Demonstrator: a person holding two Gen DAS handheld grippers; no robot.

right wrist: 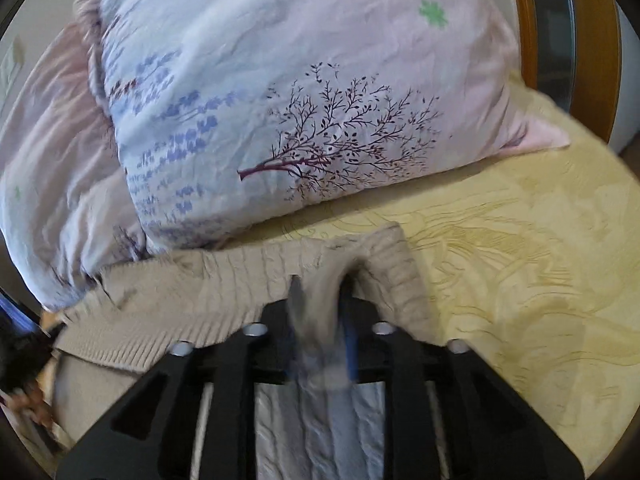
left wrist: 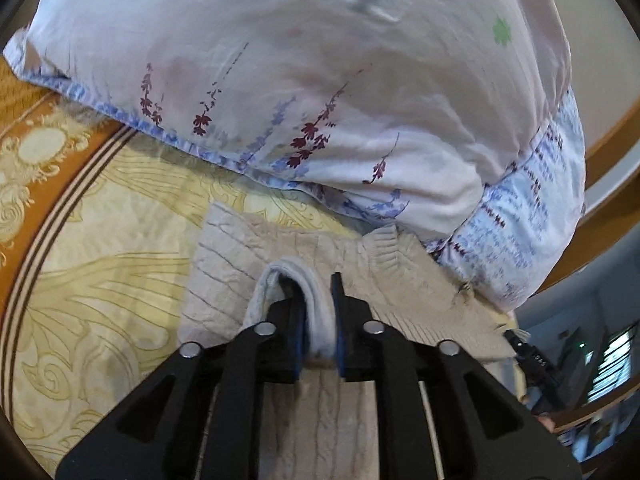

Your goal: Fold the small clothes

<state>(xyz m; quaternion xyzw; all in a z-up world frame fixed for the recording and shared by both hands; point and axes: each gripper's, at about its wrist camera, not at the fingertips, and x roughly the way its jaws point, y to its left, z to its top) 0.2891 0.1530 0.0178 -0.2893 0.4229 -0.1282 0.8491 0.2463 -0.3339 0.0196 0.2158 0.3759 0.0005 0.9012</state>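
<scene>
A beige cable-knit sweater [left wrist: 224, 264] lies flat on the bed just in front of the pillows, and it also shows in the right wrist view [right wrist: 200, 292]. My left gripper [left wrist: 312, 284] has a pale fold of the sweater's edge between its pads. The fold loops over the left fingertip and fills the narrow gap. My right gripper [right wrist: 320, 282] stands wider, with a soft hump of the knit rising between its blurred fingers; the cloth looks slack there. More of the sweater lies under both grippers.
Big floral pillows [left wrist: 320, 80] [right wrist: 300, 100] press close behind the sweater. A yellow patterned bedspread [left wrist: 100, 260] [right wrist: 520, 260] lies left and right of it. A wooden bed frame [left wrist: 608, 148] [right wrist: 528, 40] curves round the edge.
</scene>
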